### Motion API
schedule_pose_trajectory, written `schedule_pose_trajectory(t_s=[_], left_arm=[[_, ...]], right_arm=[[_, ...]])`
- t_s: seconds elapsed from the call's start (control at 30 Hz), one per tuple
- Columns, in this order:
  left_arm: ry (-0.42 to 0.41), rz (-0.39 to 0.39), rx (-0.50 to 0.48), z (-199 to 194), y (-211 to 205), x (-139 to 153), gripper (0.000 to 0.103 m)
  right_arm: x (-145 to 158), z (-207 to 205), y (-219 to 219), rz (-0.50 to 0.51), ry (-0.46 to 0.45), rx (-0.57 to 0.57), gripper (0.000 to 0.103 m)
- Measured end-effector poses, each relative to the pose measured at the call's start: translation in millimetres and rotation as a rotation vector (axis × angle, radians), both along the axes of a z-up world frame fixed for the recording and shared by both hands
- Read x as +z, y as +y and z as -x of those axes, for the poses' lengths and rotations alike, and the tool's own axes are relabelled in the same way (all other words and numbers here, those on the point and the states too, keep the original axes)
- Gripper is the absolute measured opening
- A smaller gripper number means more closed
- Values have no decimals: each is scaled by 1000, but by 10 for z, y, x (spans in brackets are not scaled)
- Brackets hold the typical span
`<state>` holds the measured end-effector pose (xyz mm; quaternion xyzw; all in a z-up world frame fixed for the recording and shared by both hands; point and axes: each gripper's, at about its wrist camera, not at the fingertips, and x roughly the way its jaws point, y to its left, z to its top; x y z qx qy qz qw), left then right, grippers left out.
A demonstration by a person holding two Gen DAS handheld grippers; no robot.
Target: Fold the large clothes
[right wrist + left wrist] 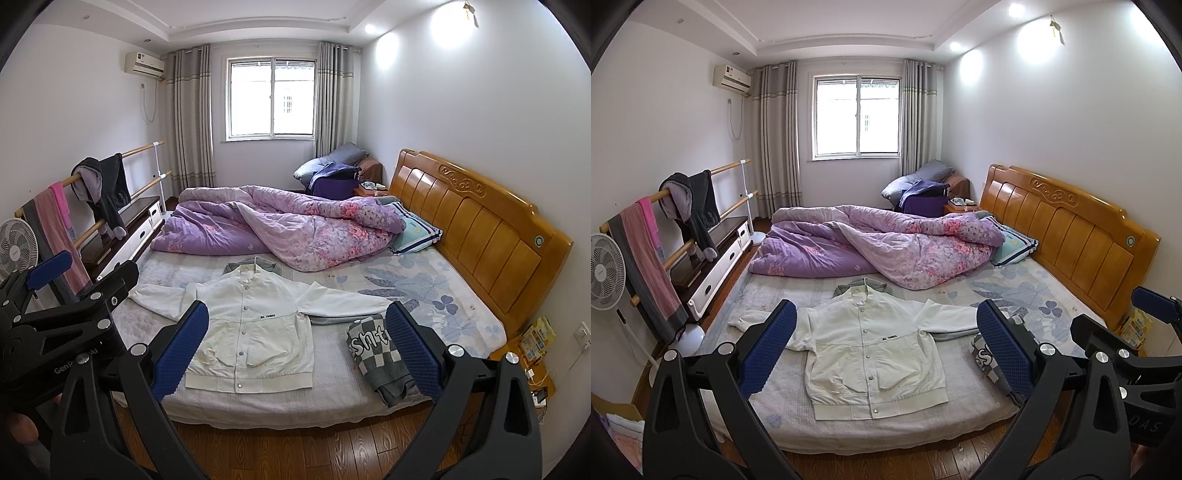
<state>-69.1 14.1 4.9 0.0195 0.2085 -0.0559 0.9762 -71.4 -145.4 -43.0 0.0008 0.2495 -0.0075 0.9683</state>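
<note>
A white snap-button jacket (871, 350) lies flat and face up on the bed, sleeves spread out to both sides; it also shows in the right wrist view (251, 332). A grey garment (255, 265) peeks out behind its collar. My left gripper (886, 350) is open and empty, held above the floor in front of the bed's near edge. My right gripper (297, 347) is open and empty too, beside the left one, at the same distance from the bed. Neither touches the jacket.
A folded grey-and-white checkered garment (380, 350) lies to the right of the jacket. A purple floral quilt (280, 229) is bunched across the far half of the bed. A wooden headboard (480, 221) stands at right. A clothes rack (92, 206) and fan (16, 247) stand at left.
</note>
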Motion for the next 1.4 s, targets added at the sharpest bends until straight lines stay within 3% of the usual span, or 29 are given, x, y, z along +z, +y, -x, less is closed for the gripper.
schedule_pose_trajectory(t_s=[1.4], left_arm=[[13,2,-11,-74,45,-12,98]], right_arm=[[15,-95,12,0,11,-5,93]])
